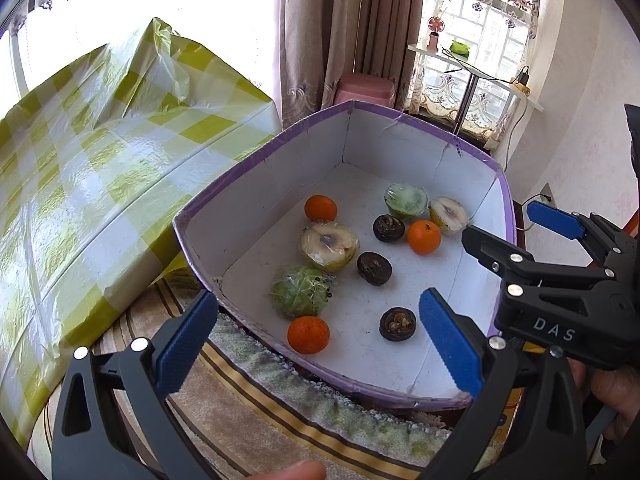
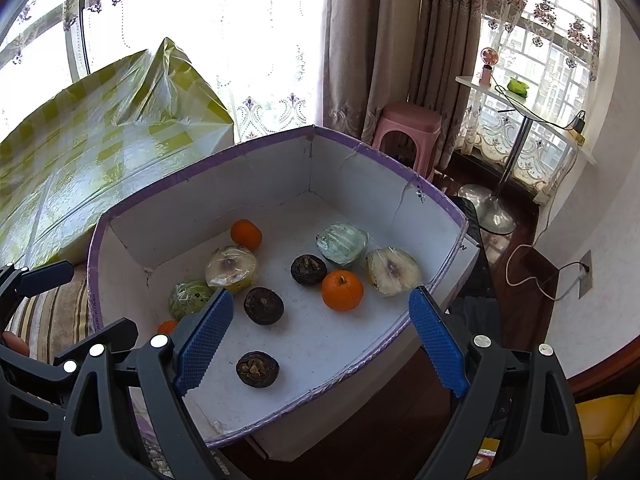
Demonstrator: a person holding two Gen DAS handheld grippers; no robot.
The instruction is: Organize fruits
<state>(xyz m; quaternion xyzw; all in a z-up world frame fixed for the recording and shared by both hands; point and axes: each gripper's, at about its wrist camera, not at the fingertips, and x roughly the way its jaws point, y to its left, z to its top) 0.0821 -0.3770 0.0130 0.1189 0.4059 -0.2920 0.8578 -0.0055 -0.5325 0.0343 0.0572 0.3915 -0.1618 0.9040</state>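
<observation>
A white box with a purple rim [image 1: 208,204] [image 2: 400,168] holds loose fruit: three oranges, one in the middle [image 1: 424,237] [image 2: 343,290], three dark wrinkled fruits [image 1: 374,268] [image 2: 263,305], and several cling-wrapped fruit halves [image 1: 329,245] [image 2: 232,269]. My left gripper [image 1: 318,328] hangs open over the box's near edge with nothing between its blue pads. My right gripper [image 2: 322,334] also stands open above the box's near side, empty. The right gripper [image 1: 516,232] shows in the left wrist view at the box's right wall.
A table under a yellow-checked plastic cloth [image 1: 80,184] [image 2: 80,152] stands left of the box. A striped towel [image 1: 280,408] lies under the box's near edge. Behind are curtains, a pink stool [image 2: 408,128] and a small white stand table [image 2: 524,116].
</observation>
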